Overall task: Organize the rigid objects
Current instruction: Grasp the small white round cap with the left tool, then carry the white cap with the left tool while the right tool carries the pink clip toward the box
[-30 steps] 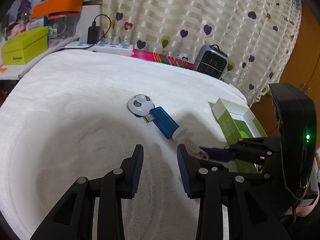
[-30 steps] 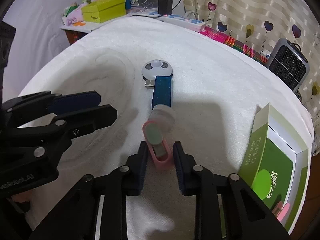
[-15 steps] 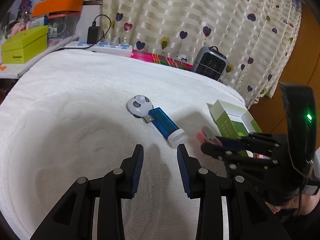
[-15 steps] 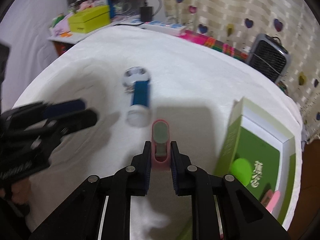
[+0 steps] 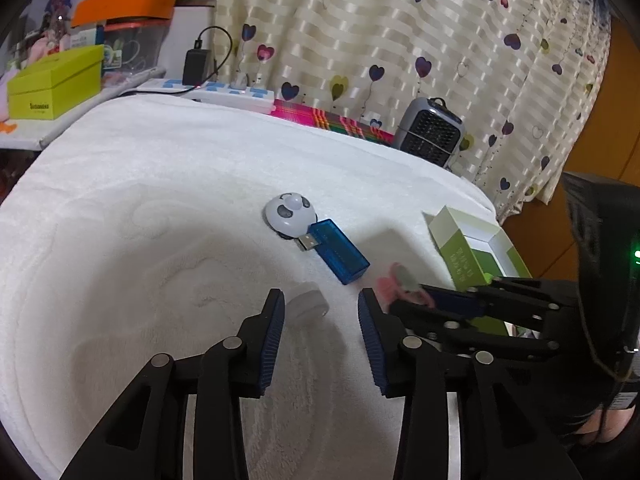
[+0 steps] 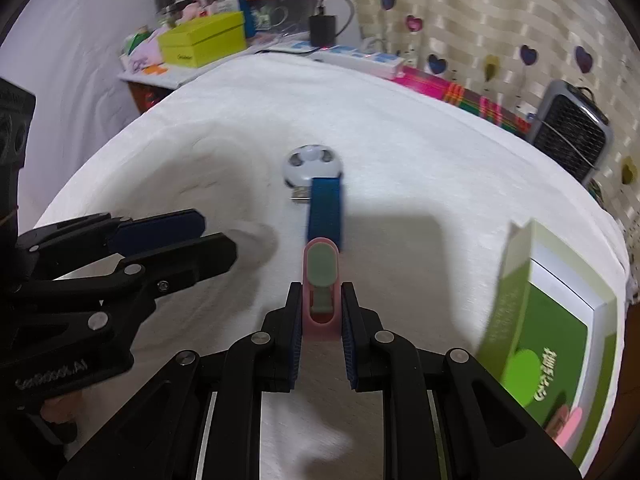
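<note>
Your right gripper (image 6: 321,322) clamped on pink clip (image 6: 320,288), grey-green oval insert, held above white-towelled surface (image 5: 160,184) mid-area | your left gripper (image 5: 320,320) jaws apart, translucent cap (image 5: 307,300) between its tips | blue USB stick (image 5: 338,250) touching panda gadget (image 5: 289,215) centre | green box (image 6: 560,328) at right edge | bare towel toward left edge.

This is looking like someone's home — maybe a bedroom. A curtain (image 5: 400,40) with little hearts is hanging at the back. A soft white blanket (image 5: 160,200) is covering the top. Boxes are piling up on a side shelf — a green box (image 5: 54,82) and an orange-lidded tub (image 5: 124,12). A small heater (image 5: 430,136) is sitting by the curtain, and a power strip (image 5: 224,94) is lying nearby.
</note>
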A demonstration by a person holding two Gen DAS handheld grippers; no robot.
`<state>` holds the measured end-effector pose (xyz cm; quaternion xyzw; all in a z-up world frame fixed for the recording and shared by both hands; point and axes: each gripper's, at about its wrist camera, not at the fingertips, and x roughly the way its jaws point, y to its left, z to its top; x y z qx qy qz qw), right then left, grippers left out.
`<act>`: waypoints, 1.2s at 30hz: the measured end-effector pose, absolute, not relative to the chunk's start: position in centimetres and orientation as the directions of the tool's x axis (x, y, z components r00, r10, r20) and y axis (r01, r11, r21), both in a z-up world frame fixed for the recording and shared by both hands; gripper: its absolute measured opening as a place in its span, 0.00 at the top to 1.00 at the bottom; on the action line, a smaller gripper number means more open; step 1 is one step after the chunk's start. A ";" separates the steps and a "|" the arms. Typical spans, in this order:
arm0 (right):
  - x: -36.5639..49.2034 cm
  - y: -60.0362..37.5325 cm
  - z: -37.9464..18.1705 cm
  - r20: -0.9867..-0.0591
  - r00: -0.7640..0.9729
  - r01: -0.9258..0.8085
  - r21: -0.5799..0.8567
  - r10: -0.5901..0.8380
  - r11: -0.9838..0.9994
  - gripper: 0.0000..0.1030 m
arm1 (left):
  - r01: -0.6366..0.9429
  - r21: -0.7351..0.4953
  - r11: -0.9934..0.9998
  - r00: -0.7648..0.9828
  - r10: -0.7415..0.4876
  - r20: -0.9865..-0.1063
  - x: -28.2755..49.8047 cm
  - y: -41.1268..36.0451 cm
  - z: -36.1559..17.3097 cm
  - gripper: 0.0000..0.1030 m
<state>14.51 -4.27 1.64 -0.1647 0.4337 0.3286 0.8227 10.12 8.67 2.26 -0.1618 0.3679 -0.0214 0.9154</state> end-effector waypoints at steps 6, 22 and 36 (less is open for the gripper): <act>14.3 -5.8 2.1 -0.801 0.419 -0.664 0.051 0.427 0.746 0.82 | -0.109 -0.227 0.968 0.708 -0.085 -0.701 11.2 8.0 1.6 0.61; 13.5 -8.4 2.9 -0.763 0.431 -0.648 0.110 0.482 0.753 0.82 | -0.132 -0.171 0.976 0.679 -0.036 -0.733 12.0 7.2 0.9 0.72; 11.9 -11.0 3.1 -0.727 0.457 -0.610 0.163 0.513 0.776 0.82 | -0.062 -0.183 0.981 0.723 -0.082 -0.685 9.8 5.1 3.0 0.72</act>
